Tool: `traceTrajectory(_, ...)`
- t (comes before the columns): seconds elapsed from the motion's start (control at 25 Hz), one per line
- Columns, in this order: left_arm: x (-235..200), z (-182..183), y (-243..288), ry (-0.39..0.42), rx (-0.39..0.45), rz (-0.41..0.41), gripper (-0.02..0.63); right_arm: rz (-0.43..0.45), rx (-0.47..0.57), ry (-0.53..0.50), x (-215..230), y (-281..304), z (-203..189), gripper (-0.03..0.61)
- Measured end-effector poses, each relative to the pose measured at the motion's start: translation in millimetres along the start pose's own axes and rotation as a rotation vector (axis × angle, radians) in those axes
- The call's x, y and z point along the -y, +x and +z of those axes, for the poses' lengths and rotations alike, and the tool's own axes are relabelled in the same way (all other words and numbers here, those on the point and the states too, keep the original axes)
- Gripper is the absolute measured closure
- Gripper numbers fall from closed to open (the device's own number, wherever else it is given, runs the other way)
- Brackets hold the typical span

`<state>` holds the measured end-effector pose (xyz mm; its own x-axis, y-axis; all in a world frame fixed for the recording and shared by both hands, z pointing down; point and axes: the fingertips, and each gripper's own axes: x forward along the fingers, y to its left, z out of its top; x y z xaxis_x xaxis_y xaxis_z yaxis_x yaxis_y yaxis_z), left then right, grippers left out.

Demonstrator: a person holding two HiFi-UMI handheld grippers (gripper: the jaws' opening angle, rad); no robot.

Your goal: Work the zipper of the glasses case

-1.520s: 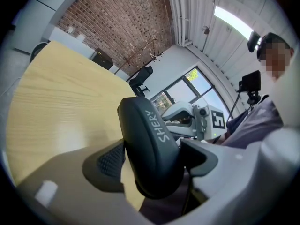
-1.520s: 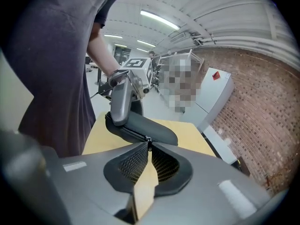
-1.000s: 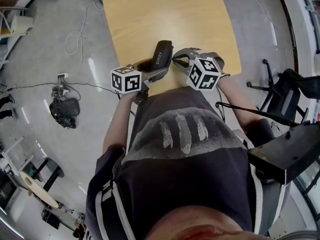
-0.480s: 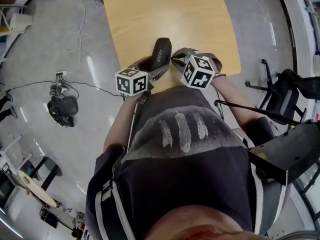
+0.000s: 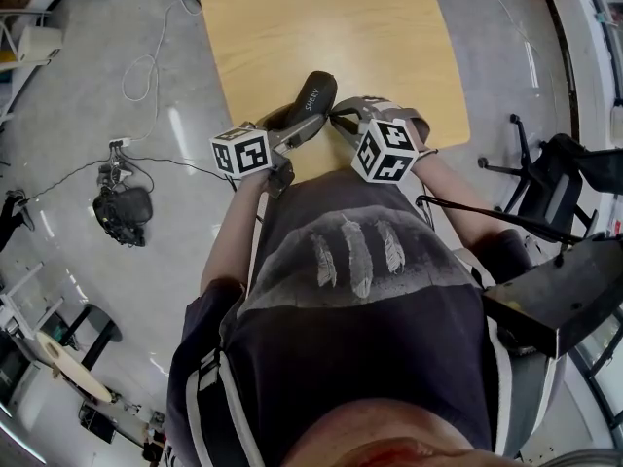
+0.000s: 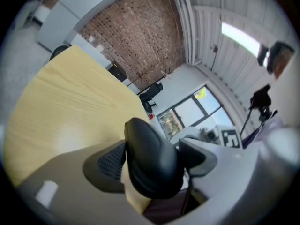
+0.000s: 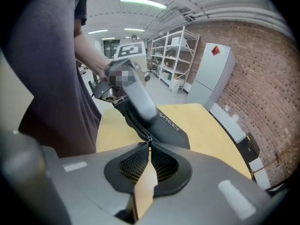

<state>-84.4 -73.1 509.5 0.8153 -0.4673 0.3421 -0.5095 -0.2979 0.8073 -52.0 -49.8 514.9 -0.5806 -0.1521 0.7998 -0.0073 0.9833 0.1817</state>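
Head view: the black glasses case (image 5: 313, 100) is at the near edge of the wooden table (image 5: 331, 27), close to the person's chest. The left gripper (image 5: 295, 125) has it from the left, and the right gripper (image 5: 336, 117) is at its right side.

Left gripper view: the case fills the gap, with a pad pressed on each side. The jaws have just eased open a hair, with the case between them.

Right gripper view: the jaws are pinched together on the tiny zipper pull (image 7: 149, 140) at the case's edge. The case slants away over the tabletop, with the left gripper clamped around it further back.
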Motion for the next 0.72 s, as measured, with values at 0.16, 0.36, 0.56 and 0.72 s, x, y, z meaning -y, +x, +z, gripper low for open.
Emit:
traceTrajectory(0.16,5.3,11.9,-7.2,-0.142,0.043,-0.164,0.259,-0.019,0.066,0.023,4.0,-7.0,5.2,0.563)
traceTrajectory(0.36,12.9,11.3,-8.6,-0.372,0.068,-0.284,0.269,-0.037,0.111,-0.020,13.4,-19.3,14.7,0.563)
traceTrajectory(0.56,8.2,22.0,-4.7,-0.388,0.146,-0.188,0.288,-0.023,0.066,-0.057,11.4,-20.4,10.2,0.565)
traceTrajectory(0.72,2.0,30.8,-7.2,-0.334,0.202,-0.076,0.305,-0.028,0.044,-0.025,6.4,-16.1,11.0,0.565)
